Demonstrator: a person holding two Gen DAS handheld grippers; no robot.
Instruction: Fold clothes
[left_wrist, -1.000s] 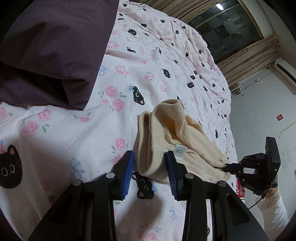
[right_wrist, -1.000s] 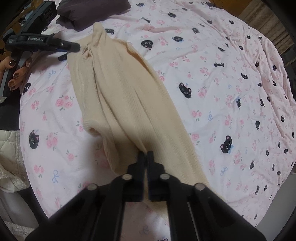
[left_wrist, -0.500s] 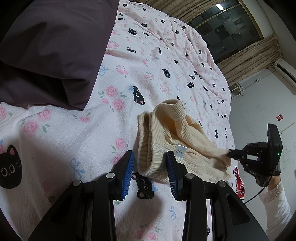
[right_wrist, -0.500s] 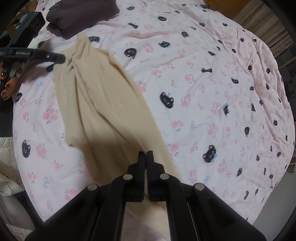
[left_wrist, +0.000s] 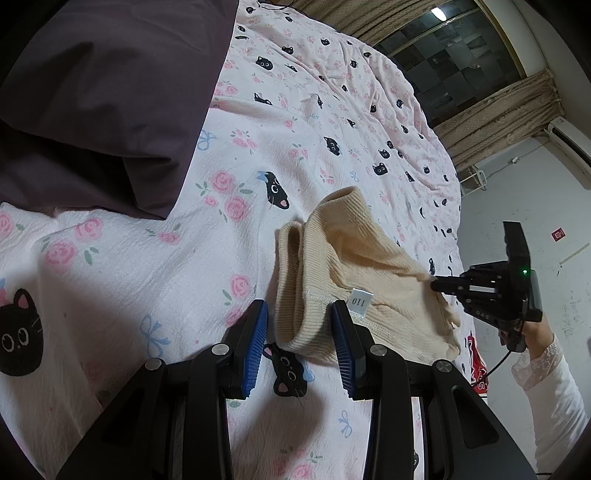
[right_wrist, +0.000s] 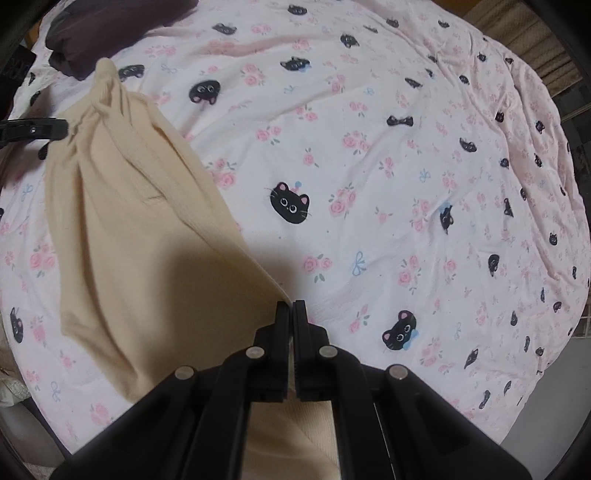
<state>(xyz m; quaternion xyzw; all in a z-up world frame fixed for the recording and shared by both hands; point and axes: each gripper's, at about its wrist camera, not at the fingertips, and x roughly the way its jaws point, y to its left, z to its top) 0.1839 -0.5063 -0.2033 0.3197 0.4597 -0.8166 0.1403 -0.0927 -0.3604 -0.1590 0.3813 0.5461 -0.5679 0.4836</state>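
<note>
Right tool (right_wrist: 291, 310) clamped on the cream knit garment's (right_wrist: 122, 236) hem and lifting it higher off the bed (right_wrist: 369, 155) than a second ago; left tool (left_wrist: 299, 332) gaping around the waistband, gripping nothing; looking like a fold starting.

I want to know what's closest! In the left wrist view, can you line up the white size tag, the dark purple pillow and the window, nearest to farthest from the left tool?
1. White size tag: on the cream garment, beside the left tool, right finger.
2. Dark purple pillow: upper left on the bed.
3. Window: far top right, beyond the bed.
</note>
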